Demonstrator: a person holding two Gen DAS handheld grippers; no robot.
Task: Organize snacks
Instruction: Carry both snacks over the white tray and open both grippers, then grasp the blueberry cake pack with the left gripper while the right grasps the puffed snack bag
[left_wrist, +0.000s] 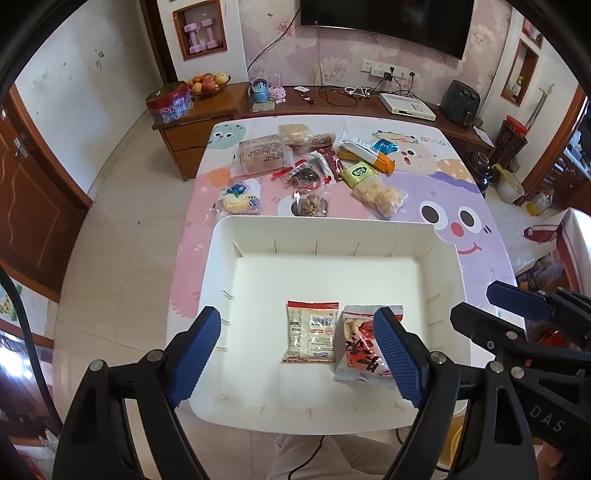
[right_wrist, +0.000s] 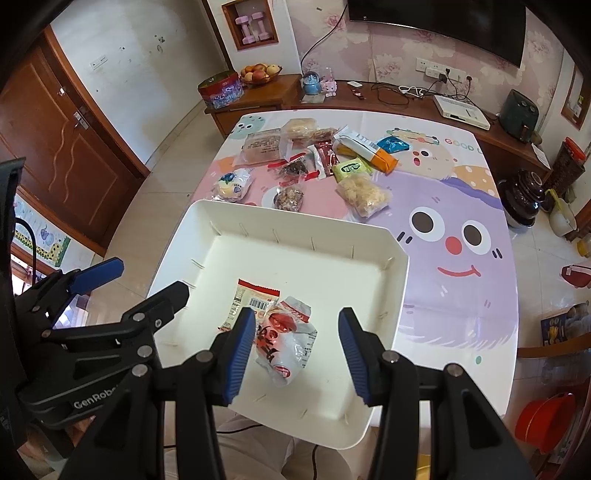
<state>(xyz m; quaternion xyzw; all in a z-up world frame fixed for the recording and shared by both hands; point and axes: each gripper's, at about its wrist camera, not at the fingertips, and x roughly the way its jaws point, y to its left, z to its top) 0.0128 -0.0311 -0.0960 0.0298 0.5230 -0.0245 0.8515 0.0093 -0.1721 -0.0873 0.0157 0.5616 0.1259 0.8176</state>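
A white tray (left_wrist: 221, 251) sits at the table's near edge and holds two snack packets: a red-topped clear one (left_wrist: 312, 330) and a red-and-white one (left_wrist: 356, 347). My left gripper (left_wrist: 301, 354) is open and empty above the tray's near part. My right gripper (right_wrist: 297, 354) is open, with the red-and-white packet (right_wrist: 286, 339) lying in the tray (right_wrist: 192, 221) between its fingers, not gripped. The red-topped packet (right_wrist: 251, 301) lies just beyond. Several loose snacks (left_wrist: 314, 162) lie past the tray, also seen in the right wrist view (right_wrist: 314, 158).
The table has a pink and purple cartoon cloth (left_wrist: 461, 206). A wooden sideboard (left_wrist: 207, 110) behind it carries a tin, a fruit bowl and cables. A TV (left_wrist: 388, 18) hangs on the wall. The right gripper's body (left_wrist: 535, 332) shows at the right edge of the left wrist view.
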